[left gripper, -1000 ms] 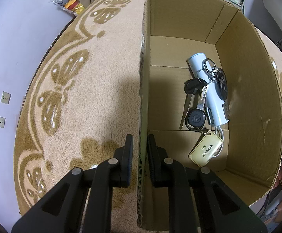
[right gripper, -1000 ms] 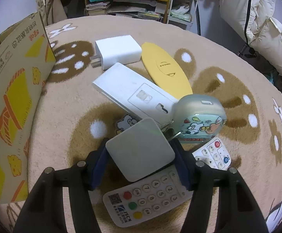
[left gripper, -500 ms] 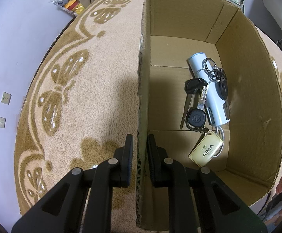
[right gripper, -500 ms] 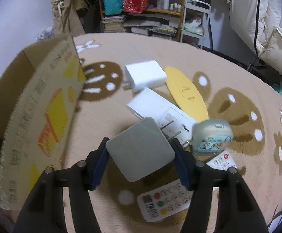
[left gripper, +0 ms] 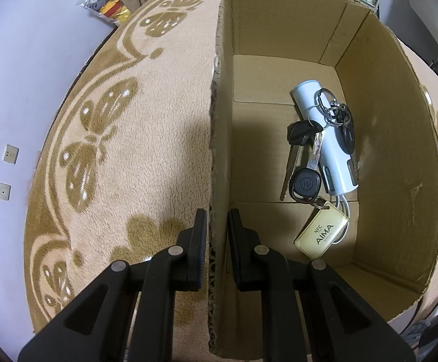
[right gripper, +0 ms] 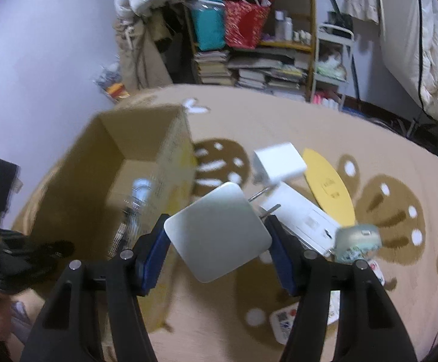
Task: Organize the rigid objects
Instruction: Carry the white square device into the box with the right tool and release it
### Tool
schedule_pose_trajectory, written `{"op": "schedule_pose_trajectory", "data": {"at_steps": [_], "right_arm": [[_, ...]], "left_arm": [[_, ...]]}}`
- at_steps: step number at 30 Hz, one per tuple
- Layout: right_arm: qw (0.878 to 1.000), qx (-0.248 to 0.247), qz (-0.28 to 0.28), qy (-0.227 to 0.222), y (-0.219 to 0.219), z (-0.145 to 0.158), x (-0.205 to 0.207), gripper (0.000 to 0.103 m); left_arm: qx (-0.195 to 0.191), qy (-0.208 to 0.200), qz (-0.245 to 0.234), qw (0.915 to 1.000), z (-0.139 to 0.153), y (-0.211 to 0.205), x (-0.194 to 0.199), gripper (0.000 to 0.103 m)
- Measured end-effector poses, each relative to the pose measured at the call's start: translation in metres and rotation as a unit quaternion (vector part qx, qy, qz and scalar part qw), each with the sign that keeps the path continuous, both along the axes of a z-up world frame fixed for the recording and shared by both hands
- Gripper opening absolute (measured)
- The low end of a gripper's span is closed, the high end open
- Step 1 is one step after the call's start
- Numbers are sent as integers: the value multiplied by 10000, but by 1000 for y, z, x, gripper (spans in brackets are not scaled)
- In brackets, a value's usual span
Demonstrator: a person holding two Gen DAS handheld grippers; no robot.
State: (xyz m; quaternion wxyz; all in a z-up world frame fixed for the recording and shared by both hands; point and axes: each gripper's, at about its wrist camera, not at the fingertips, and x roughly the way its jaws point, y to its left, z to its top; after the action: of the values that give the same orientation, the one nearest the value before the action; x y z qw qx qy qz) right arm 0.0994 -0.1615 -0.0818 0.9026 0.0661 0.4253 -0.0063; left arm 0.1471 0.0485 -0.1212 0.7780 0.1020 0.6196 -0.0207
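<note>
Gripping white square charger [right gripper: 217,230], R gripper [right gripper: 217,253] clenched, box [right gripper: 146,138] ahead-left. L gripper [left gripper: 217,241] clamped on box wall [left gripper: 215,138]; keys [left gripper: 315,163] inside, ahead-right.

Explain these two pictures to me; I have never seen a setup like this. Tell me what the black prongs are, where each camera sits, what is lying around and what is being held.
There is no robot here. A person holds a two-finger gripper in each hand, and each gripper carries a wide-angle camera looking along its fingers.

Left camera: the left gripper straddles the near wall of an open cardboard box, one finger inside, one outside. The box holds a bunch of keys with an AIMA tag, lying over a pale blue tube.

Right camera: the right gripper is shut on a grey square charger, lifted beside the box. On the patterned blanket lie a white adapter, a white flat device, a yellow oval, a cartoon-printed gadget and a remote.
</note>
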Motion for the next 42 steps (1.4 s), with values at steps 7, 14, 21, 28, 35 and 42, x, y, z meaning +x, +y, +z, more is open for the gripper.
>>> {"op": "schedule_pose_trajectory", "data": {"at_steps": [7,14,21,28,35,42], "right_arm": [[9991,57,311,-267,20,21,8,66],[9972,42,657,-361,40,27,11,66],[9963,87,801,-299,51,27,19,66],[9955,118,927,-184,61,19,23,66],[9956,148,919,-68,64,10,27,67],[9961,180,858,-88,66,11,28,67]], "left_arm": [[-21,7,13,10000,0,0,0,14],[-45,15,29,10000,1,2,1,14],[-63,22,32,10000,1,3,2,14],[-75,25,31,10000,2,4,2,14],[-75,17,23,10000,1,4,2,14],[-94,22,26,9999,1,5,2,14]]}}
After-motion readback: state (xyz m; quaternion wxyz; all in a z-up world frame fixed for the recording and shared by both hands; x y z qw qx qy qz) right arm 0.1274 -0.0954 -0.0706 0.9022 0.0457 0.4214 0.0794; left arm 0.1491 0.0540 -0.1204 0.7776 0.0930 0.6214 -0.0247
